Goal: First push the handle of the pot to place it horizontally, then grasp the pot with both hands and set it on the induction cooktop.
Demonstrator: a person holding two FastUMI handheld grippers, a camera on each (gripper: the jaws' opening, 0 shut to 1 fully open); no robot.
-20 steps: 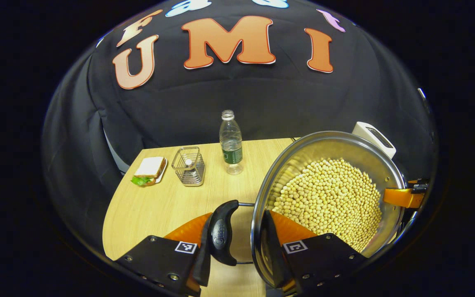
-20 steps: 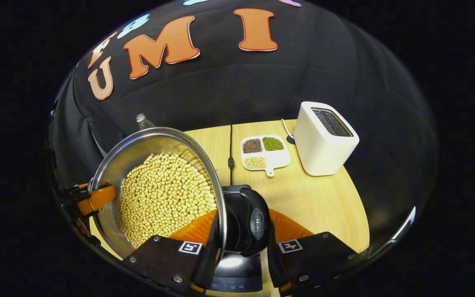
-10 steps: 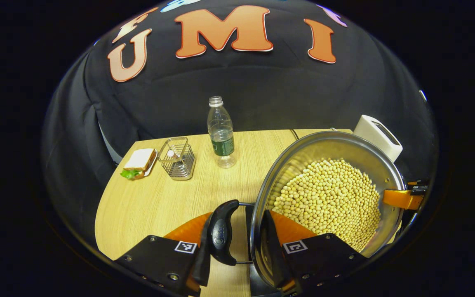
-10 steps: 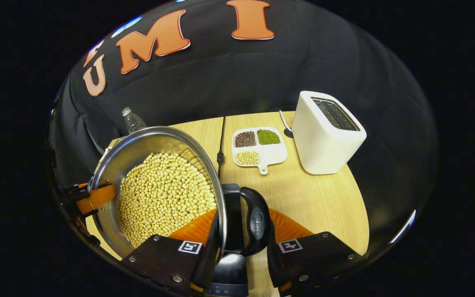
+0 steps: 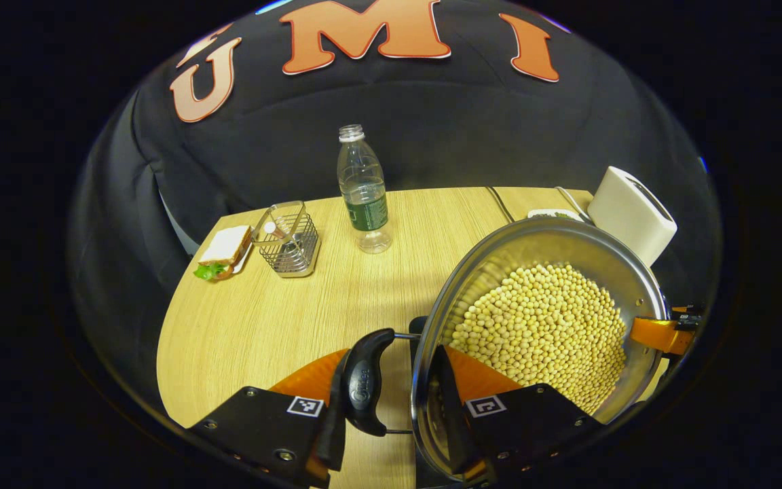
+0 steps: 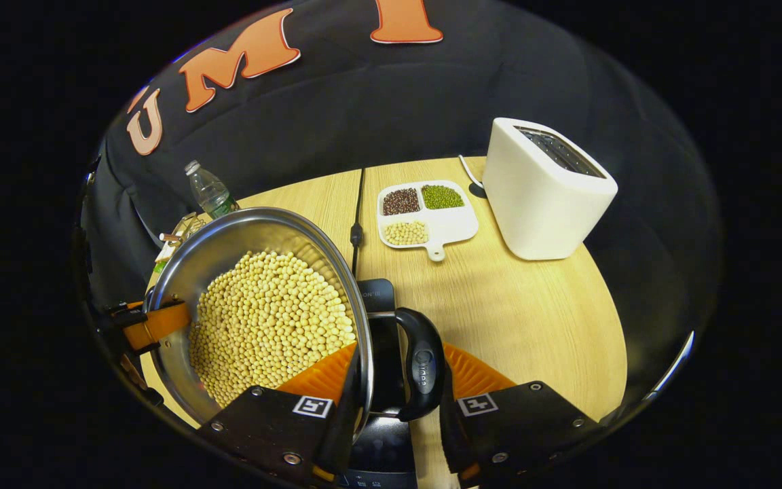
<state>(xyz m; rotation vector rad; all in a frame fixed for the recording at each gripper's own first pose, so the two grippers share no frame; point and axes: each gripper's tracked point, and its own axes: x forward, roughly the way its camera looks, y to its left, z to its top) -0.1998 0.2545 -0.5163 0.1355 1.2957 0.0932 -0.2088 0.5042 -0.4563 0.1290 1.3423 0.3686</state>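
- Left gripper [image 5: 391,407] is clamped across a side handle [image 5: 362,382] and the rim of the pot [image 5: 546,234].
- Right gripper [image 6: 398,401] pinches the opposite handle [image 6: 423,363] and rim.
- Pot, full of beans [image 6: 269,319], sits above the cooktop [image 6: 377,299] at 6 o'clock.

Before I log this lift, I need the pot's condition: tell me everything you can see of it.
The pot is shiny, shallow metal with a rolled rim, holding a bed of soybeans. A black handle on wire brackets sticks out sideways on each side. The left gripper and the right gripper each grip across one handle and the adjoining rim. It sits over the dark induction cooktop.
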